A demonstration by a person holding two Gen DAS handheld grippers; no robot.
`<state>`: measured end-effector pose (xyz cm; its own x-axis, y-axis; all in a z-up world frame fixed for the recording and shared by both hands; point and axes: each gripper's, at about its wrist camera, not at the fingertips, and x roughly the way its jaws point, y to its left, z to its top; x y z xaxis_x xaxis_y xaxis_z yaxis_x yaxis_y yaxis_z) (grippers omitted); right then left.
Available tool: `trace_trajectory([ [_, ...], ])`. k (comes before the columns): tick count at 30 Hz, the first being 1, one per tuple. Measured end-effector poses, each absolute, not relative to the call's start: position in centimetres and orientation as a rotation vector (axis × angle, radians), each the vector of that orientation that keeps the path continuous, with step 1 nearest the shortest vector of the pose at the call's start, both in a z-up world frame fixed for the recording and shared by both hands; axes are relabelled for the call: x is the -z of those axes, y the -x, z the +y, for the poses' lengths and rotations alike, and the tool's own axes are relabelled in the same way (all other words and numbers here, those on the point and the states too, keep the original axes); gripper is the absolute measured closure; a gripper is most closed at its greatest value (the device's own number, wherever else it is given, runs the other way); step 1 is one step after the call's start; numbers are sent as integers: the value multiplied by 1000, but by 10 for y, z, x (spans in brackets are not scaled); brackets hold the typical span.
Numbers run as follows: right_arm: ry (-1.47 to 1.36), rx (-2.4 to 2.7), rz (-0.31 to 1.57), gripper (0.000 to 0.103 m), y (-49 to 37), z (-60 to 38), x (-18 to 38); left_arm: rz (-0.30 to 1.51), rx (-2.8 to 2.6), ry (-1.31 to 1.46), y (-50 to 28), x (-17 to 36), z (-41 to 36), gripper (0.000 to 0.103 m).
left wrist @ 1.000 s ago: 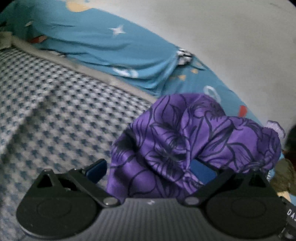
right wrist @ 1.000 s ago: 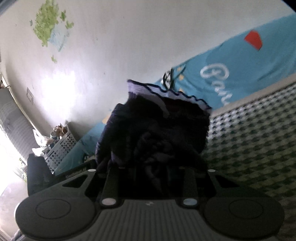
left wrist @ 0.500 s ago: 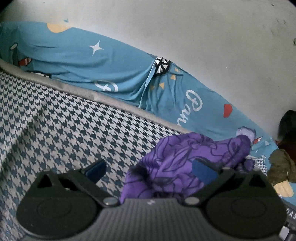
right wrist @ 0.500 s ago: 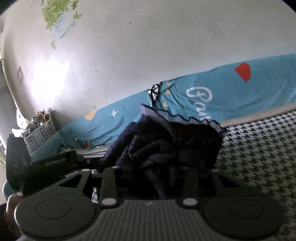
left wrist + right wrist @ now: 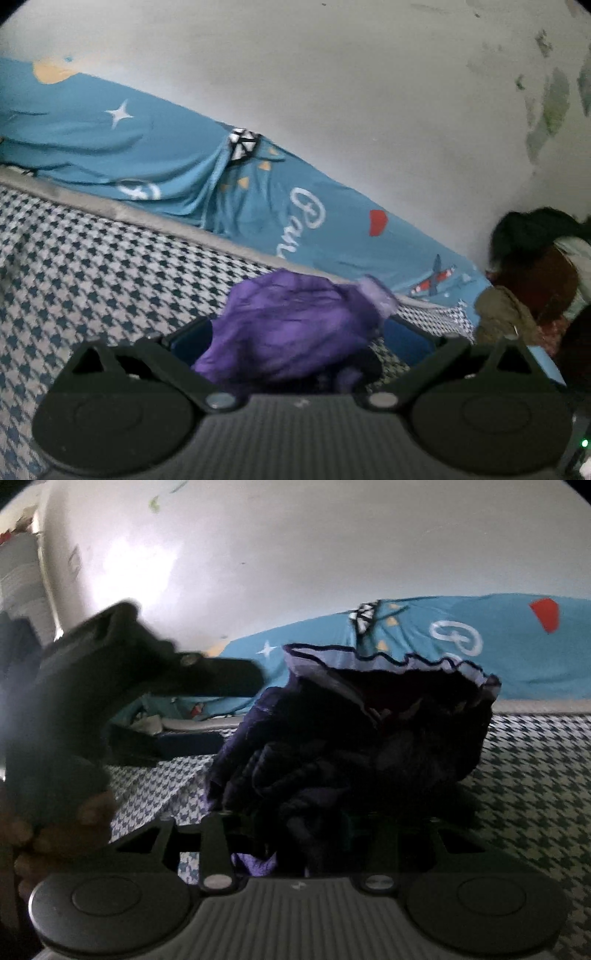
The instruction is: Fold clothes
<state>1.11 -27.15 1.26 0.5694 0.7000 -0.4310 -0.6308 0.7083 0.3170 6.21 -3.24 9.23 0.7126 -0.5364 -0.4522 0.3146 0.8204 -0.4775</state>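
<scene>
I am seeing the purple garment (image 5: 295, 328) bunching on the houndstooth bedspread (image 5: 110, 266), nearer to me than the blue printed sheet (image 5: 258, 199) lining the wall. My left gripper (image 5: 299, 336) is standing spread wide, its blue pads flanking the cloth without pinching it. My right gripper (image 5: 295, 823) is clenching a dark wad of the same garment (image 5: 351, 738), whose scalloped pale hem is rising above the bedspread (image 5: 535, 775).
</scene>
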Motion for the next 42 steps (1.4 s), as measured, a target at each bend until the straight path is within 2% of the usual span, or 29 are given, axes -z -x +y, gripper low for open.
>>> trace_trajectory([
  [10,-60,-851,527,54,3,-251,-5,644,466,299,-60,-79,-43,0],
  [17,-26,-878,534,51,3,-250,-12,668,309,300,-70,-68,-29,12],
  [19,-17,-891,536,46,4,-253,-16,682,253,306,-74,-65,-23,15],
  [23,-9,-904,532,44,8,-263,-25,686,127,311,-80,-61,-8,16],
  [28,-53,-844,520,43,3,-281,-34,681,-15,308,-83,-60,11,14],
  [31,-91,-772,550,41,-7,-288,-33,685,-73,319,-86,-60,21,10],
  [37,-154,-621,732,32,-35,-293,-10,695,-110,348,-89,-60,32,2],
  [42,-358,-607,913,31,-52,-301,19,748,-20,411,-92,-60,34,0],
])
